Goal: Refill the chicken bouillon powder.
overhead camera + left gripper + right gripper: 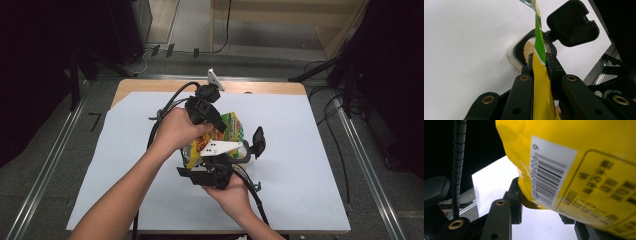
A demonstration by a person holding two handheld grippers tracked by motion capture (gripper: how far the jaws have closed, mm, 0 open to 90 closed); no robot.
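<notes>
While the white sheet [300,150] covering the table lay bare around both tongs, the work was seen to be partway through: a yellow-and-green pouch [231,129] was held up between them, above a black-rimmed container [524,50] with its hinged lid [572,23] swung open. In the left gripper view, the container was seen just beyond the left gripper [539,62], almost directly under the pouch's edge, and a pale, crumbly filling was visible inside it — so some of the contents were judged to be in already, though how much could not be told.

The left gripper was clenched on the thin flat edge of the pouch, which ran up between its jaws. The right gripper [540,207] was closed on the bulkier part of the pouch, near the barcode label [549,173]; its jaws were kept wider by the thickness gripped. In the high view, the right gripper [220,160] was seen on the near side of the pouch and the left gripper [212,117] on the far side.

Left to do, as judged — the rest of the pouring, the setting down of the pouch, and probably the shutting of the lid.
</notes>
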